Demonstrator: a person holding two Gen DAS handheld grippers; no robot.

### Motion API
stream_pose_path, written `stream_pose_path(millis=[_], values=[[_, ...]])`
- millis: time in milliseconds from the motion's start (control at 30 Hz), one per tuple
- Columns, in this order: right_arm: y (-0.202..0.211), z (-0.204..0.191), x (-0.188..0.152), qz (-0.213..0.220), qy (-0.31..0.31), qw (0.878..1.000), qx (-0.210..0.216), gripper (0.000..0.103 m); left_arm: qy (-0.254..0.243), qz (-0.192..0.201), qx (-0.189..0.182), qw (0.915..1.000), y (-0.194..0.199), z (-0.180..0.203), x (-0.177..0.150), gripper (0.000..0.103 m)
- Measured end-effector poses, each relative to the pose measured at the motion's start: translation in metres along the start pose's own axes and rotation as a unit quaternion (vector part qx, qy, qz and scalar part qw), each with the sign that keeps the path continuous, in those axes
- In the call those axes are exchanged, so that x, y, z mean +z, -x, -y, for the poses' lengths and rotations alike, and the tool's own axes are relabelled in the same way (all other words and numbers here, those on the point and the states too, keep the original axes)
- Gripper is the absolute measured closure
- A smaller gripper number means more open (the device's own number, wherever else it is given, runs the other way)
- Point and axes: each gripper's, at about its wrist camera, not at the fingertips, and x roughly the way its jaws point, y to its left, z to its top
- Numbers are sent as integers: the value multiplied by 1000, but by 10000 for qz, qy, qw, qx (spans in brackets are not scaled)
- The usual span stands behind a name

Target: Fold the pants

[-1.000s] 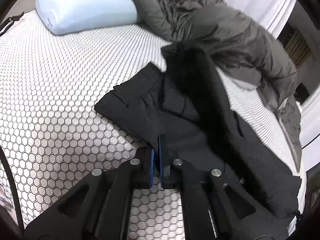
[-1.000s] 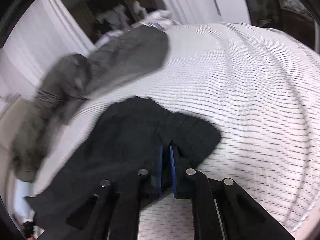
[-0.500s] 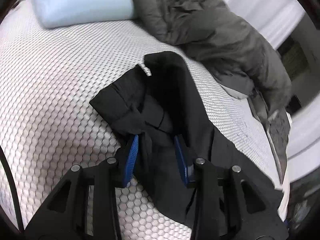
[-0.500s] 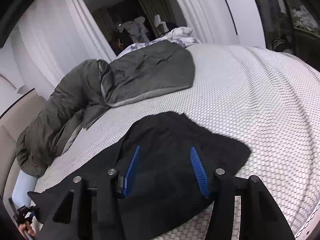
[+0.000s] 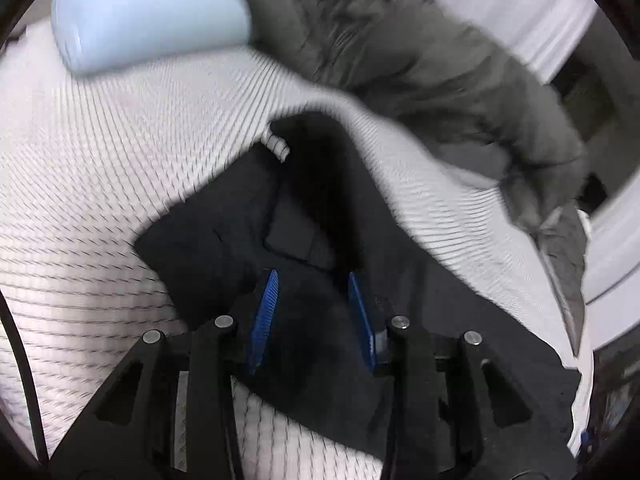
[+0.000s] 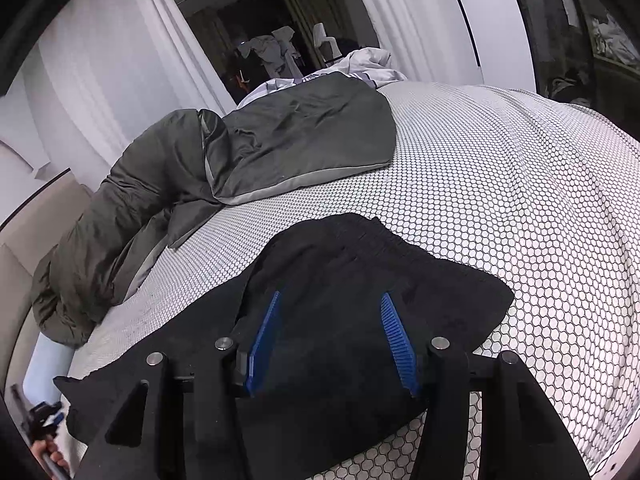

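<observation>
2 grippers hang over the bed, and we take them left to right. From the left wrist we see a pale blue pillow (image 5: 148, 16) at the far left of the white honeycomb sheet (image 5: 100, 184), then the black pants (image 5: 248, 220) lying flat on the sheet, then a grey duvet (image 5: 432, 64) heaped at the far right. This view is blurred. Our left gripper (image 5: 314, 308) has just been opening; its 2 blue pads now stand apart above the cloth, with pants fabric showing between them but neither pad pressing on it.

From the right wrist we see the duvet (image 6: 248, 152) at the left, the pants (image 6: 360, 280) in the middle with the gathered waistband end toward the right, and bare sheet (image 6: 540, 184) beyond. Our right gripper (image 6: 330, 336) has likewise just been opening; its pads stand wider apart over the waistband end, gripping nothing. At the lower left edge a hand (image 6: 48, 456) holds the other tool.
</observation>
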Motion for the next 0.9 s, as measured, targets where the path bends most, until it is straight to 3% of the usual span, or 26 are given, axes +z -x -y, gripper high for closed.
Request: stream_pose_path(millis=[67,233,300,367,467,600,700,767,833,900], values=[[0,-1,0,3,17,10000,-4,50,282,-193,-26,9994,-26,-6,5,70],[-4,-1,1,-10,40,10000,-53,50,772,-88,-587,9952,-41,-9,23,71],[-5,-2,0,-36,76,9999,-75,50,727,17,-595,9956,-46,-9,24,89],[-7,-4,0,-70,131,9999,-83,50,712,102,-579,9957,-47,-6,23,93],[-7,-5,0,-63,159,9998,-82,50,494,472,-679,9953,-17,-4,28,95],[-7,-6,0,-55,166,9998,-35,50,-8,1213,-994,9876,66,8,31,96],[-5,-7,-1,-39,152,9999,-2,50,-190,1514,-885,9843,110,-2,27,96],[-4,-8,-1,-40,142,9999,35,50,57,1434,-811,9863,111,-25,28,96],[-3,-8,-2,-35,171,9998,39,50,393,1203,-481,9908,98,-53,29,96],[-1,-7,-2,-32,181,9998,30,50,742,698,-490,9936,70,-84,31,96]])
